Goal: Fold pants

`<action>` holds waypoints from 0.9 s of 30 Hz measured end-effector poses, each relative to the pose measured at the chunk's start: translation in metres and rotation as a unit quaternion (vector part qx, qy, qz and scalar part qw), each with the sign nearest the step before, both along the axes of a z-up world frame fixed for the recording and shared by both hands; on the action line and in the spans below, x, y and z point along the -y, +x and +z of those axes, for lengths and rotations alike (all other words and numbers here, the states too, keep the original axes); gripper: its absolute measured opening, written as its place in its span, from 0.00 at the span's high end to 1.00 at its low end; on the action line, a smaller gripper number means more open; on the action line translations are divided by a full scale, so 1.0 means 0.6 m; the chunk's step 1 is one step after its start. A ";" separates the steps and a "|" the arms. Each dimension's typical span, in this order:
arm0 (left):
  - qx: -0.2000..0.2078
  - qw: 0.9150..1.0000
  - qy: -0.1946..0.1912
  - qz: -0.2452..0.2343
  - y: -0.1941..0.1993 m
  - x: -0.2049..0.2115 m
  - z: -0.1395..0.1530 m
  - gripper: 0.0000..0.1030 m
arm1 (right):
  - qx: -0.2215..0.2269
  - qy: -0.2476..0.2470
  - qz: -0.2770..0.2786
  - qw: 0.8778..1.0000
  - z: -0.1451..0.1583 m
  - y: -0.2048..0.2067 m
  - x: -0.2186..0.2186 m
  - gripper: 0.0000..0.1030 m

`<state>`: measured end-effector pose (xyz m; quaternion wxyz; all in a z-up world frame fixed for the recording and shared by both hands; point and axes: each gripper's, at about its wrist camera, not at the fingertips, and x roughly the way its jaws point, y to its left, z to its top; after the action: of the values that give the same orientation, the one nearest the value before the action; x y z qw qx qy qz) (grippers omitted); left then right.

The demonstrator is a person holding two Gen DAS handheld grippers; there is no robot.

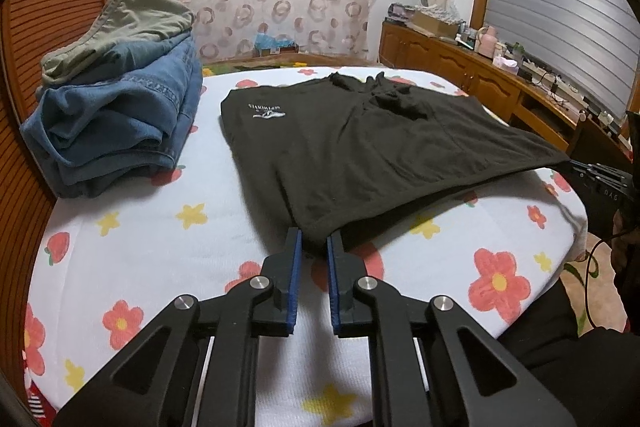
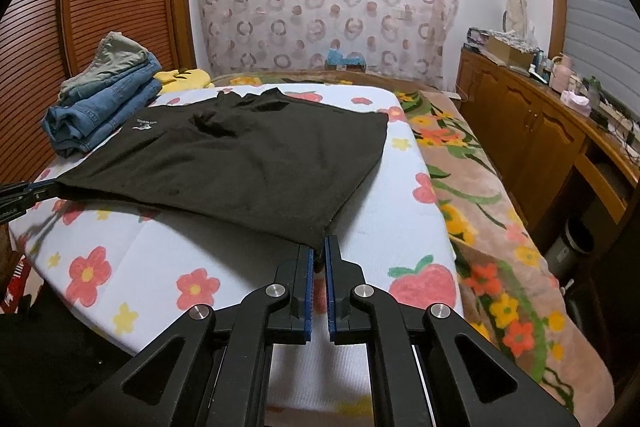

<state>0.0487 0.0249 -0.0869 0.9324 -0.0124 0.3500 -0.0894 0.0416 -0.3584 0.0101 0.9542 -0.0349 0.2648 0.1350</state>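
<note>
Black pants (image 1: 360, 147) with a small white logo lie flat on the flower-print sheet (image 1: 160, 247). My left gripper (image 1: 314, 239) is shut on their near left corner, the dark cloth pinched between the blue pads. My right gripper (image 2: 319, 247) is shut on the near right corner of the pants (image 2: 240, 163), and the hem is lifted slightly off the sheet (image 2: 380, 239) there. Each gripper shows at the edge of the other view: the right gripper (image 1: 600, 177) and the left gripper (image 2: 24, 197), both at the hem.
A stack of folded jeans with olive pants on top (image 1: 116, 107) (image 2: 100, 103) sits at the far left by the slatted wooden door. A yellow soft item (image 2: 182, 78) lies behind it. A floral blanket (image 2: 480, 211) and a cluttered wooden sideboard (image 2: 540, 131) are on the right.
</note>
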 end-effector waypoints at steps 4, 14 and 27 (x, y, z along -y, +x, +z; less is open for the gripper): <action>0.013 1.000 -0.006 -0.004 -0.012 -0.001 0.019 0.88 | 0.007 -0.004 0.003 1.000 0.010 -0.008 0.004 0.95; 0.026 0.999 -0.017 -0.014 -0.031 -0.005 0.052 0.88 | 0.014 -0.017 0.006 1.000 0.017 -0.018 0.013 0.95; 0.014 0.999 -0.014 -0.036 -0.051 0.020 0.062 0.87 | 0.024 -0.017 0.007 1.000 0.020 -0.037 -0.004 0.95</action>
<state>0.0180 0.0127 -0.0494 0.9330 -0.0113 0.3360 -0.1284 0.0196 -0.3559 0.0222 0.9587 -0.0562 0.2436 0.1359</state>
